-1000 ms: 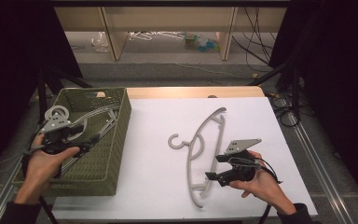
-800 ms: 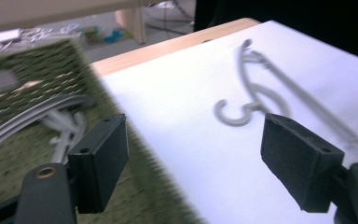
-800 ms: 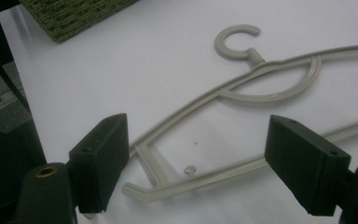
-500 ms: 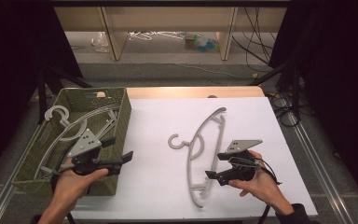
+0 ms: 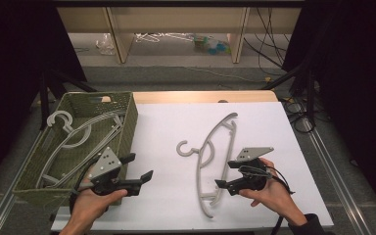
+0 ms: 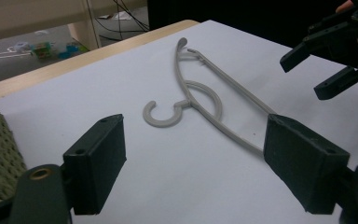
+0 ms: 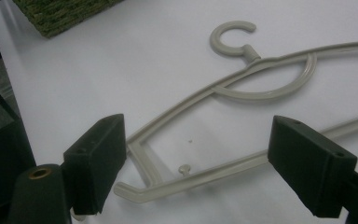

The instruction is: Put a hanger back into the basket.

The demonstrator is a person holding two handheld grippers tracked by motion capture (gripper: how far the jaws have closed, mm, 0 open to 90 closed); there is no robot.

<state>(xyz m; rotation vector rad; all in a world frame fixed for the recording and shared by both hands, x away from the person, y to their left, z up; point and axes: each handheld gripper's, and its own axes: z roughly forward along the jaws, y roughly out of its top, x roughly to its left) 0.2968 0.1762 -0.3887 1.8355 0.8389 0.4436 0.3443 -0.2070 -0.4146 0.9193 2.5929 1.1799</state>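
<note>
From the high view, a grey hanger (image 5: pixel 215 161) lies flat on the white worktop (image 5: pixel 171 132), well apart from the green basket (image 5: pixel 127 117), which holds more hangers (image 5: pixel 73 139). The left claw (image 5: pixel 139 176) hangs just beside the basket, its jaws having just been opening, nothing between them. The right claw (image 5: pixel 225 174) sits at the hanger's near end, also just opened.

Left gripper view – jaws apart, hanger (image 6: pixel 200 100) ahead on the sheet.

Right gripper view – jaws apart over the hanger's (image 7: pixel 233 88) end, not pressing it.
</note>
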